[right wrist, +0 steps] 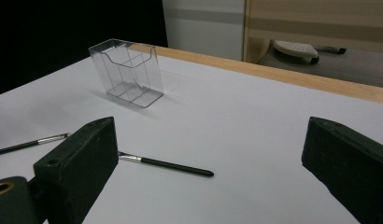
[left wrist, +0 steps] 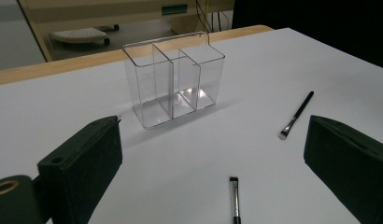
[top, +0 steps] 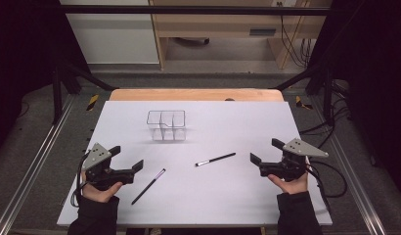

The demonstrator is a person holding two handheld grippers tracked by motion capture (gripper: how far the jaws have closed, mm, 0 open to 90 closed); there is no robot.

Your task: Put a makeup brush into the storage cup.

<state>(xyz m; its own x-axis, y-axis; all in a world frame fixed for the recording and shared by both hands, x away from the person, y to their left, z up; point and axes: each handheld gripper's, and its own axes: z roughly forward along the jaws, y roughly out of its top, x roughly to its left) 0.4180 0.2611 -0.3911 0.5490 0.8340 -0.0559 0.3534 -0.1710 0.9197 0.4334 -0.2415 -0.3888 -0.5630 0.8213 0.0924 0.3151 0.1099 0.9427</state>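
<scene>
White bench (top: pixel 247 196) open btwn both tools; obstacles: clear plastic three-compartment organiser (top: pixel 166 125) upright at centre-rear, two thin black brushes, left brush (top: pixel 148 186) & right brush (top: pixel 215 159), flat, well apart, passable above.

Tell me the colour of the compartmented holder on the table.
Clear, colourless plastic holder; best seen in the left gripper view.

Table (top: pixel 196 94): your landmark; you see its wooden edge along the far side.
White sheet (top: pixel 228 196): covers nearly all of the table top in front of you.
Wooden desk (top: pixel 213 24): stands on the floor beyond the table's far side.
Cables (top: pixel 292 44): hang by the desk, beyond the table's far right corner.
White panel (top: pixel 110 39): beyond the table's far left corner.
Metal rail (top: pixel 37 161): runs along the floor left of the table.
Striped tape (top: pixel 92 102): just off the table's far left corner.
</scene>
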